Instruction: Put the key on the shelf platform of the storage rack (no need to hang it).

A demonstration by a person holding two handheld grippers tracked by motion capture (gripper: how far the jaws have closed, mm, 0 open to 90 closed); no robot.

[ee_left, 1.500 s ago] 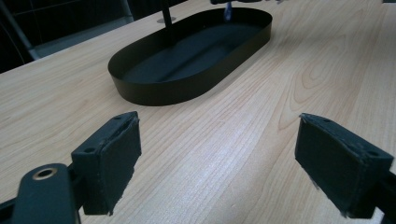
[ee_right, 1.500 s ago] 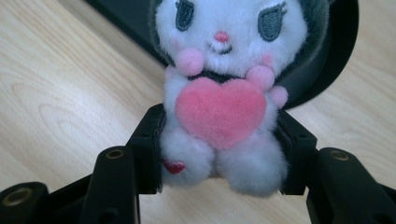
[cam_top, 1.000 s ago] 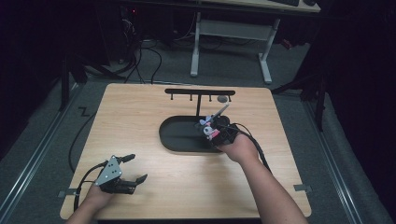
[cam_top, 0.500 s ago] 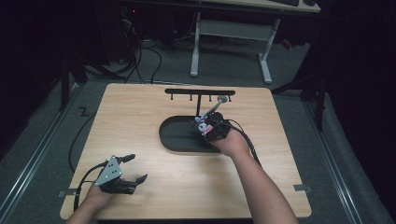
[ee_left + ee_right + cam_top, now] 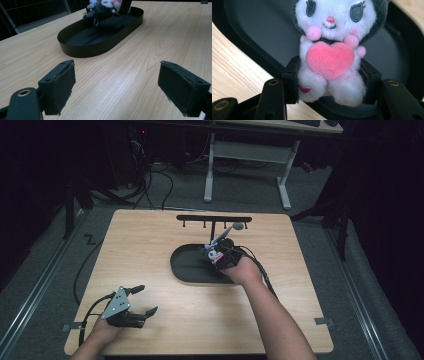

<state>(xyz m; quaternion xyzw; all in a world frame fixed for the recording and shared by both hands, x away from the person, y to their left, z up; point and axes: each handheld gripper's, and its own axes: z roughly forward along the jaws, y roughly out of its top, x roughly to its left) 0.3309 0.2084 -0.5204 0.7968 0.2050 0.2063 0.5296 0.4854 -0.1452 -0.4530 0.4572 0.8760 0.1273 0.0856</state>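
The left gripper (image 5: 142, 301) was black, with a grey three-cornered plate (image 5: 116, 302) on top, pierced by small dark holes, and a black cable (image 5: 90, 307) looping from its rear. Its two jaws ended in thick, blocky black pads (image 5: 58, 85), and a brass-ringed screw hole sat in one arm. The right gripper (image 5: 329, 75) was black too, its arms bearing similar brass-ringed holes; a dark cable (image 5: 262, 272) trailed along the forearm. Both forearms were bare, without sleeves.

one plush toy (image 5: 329, 57), one tray (image 5: 187, 267), one rack (image 5: 214, 219)
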